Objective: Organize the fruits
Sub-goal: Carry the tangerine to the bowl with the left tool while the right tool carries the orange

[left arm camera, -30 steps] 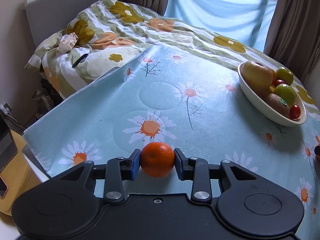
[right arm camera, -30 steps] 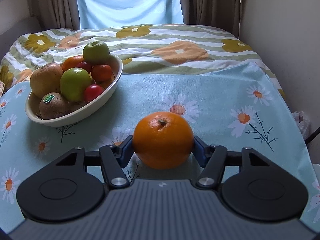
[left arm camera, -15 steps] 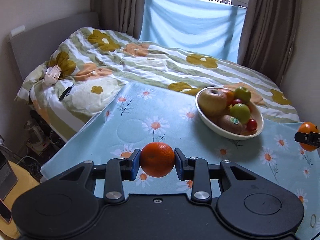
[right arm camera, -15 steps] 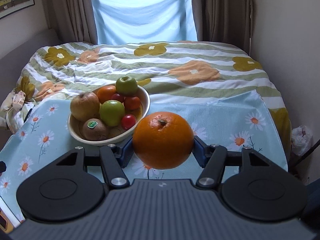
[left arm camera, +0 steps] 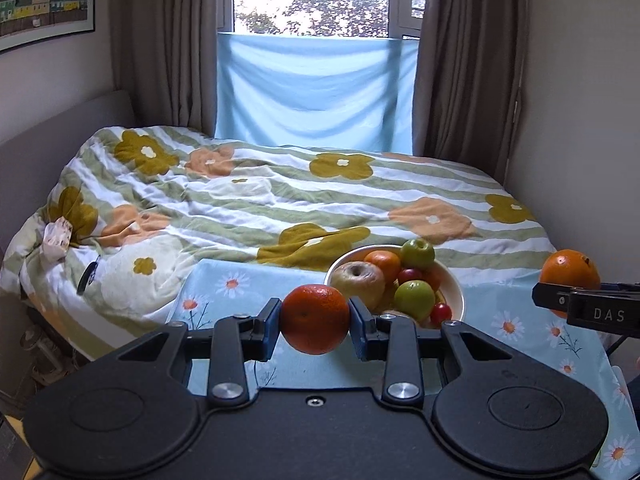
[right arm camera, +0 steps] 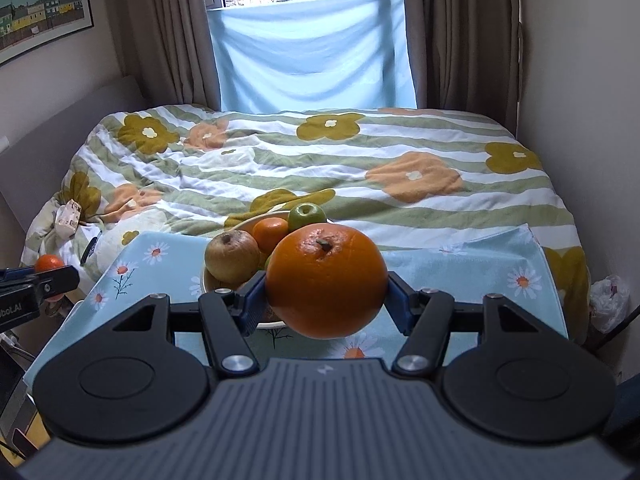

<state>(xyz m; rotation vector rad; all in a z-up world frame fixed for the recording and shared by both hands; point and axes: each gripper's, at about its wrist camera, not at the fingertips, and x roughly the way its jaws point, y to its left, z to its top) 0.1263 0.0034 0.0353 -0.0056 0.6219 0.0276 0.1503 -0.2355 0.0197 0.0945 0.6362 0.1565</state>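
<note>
- left gripper clamped on small orange, held in the air above near edge of daisy cloth
- right gripper clamped on big orange, also clear of the cloth
- white bowl at cloth's far edge, holds apples, oranges, small red fruits
- beyond: striped floral duvet, window

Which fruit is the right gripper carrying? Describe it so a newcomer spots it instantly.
Start at the flowered bed under the window, then the white fruit bowl on the daisy cloth at its foot. In front, the right gripper clamps the large orange, bigger than the small orange in the left gripper.
</note>
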